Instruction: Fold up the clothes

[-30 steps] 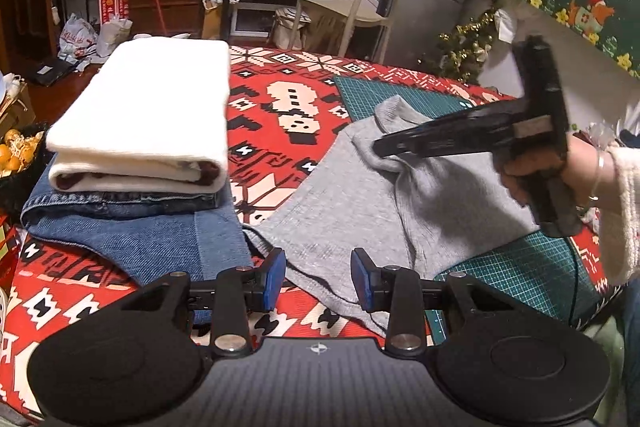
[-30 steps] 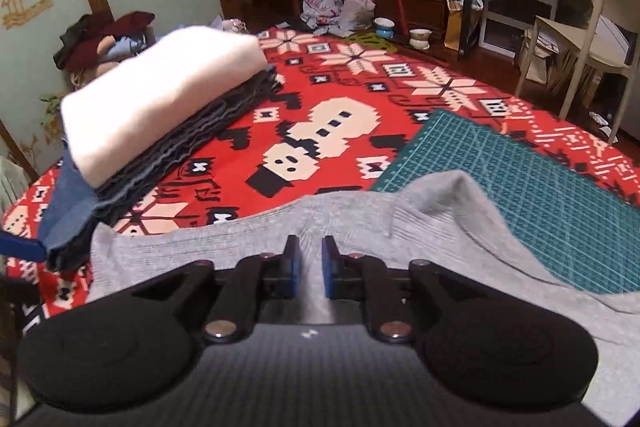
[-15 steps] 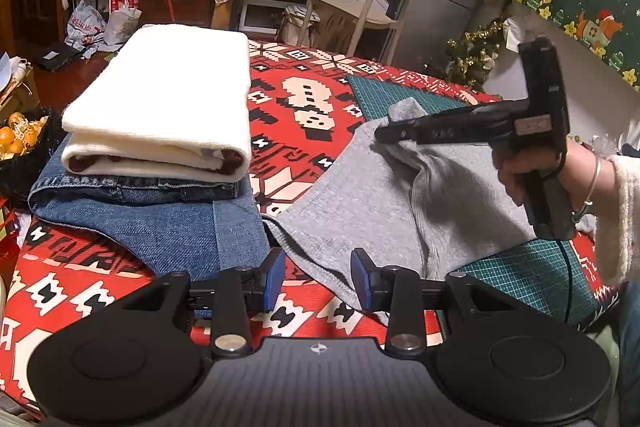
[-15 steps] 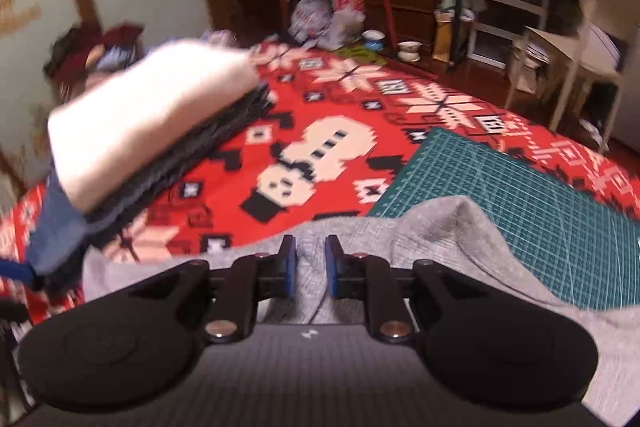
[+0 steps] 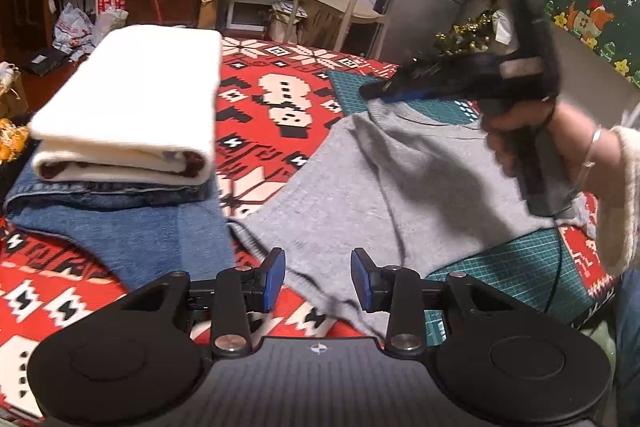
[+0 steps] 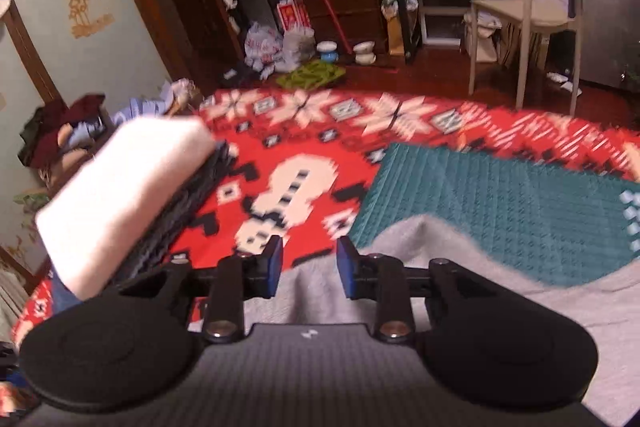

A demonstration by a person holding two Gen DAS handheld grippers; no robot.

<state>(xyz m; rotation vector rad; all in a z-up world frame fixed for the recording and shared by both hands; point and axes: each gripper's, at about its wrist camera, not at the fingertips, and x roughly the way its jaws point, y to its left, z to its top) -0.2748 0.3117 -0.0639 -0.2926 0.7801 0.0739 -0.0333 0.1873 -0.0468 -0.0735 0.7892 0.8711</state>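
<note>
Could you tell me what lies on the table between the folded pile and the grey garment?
In the left wrist view, only bare red patterned tablecloth separates the folded pile from the grey garment.

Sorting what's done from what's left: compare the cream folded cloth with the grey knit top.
The cream folded cloth is a neat, thick rectangle; the grey knit top lies spread in a single rumpled layer. The cream cloth sits stacked on folded blue jeans; the grey top lies on the red patterned tablecloth and green cutting mat. Both are plain, unprinted fabric on the same table.
</note>
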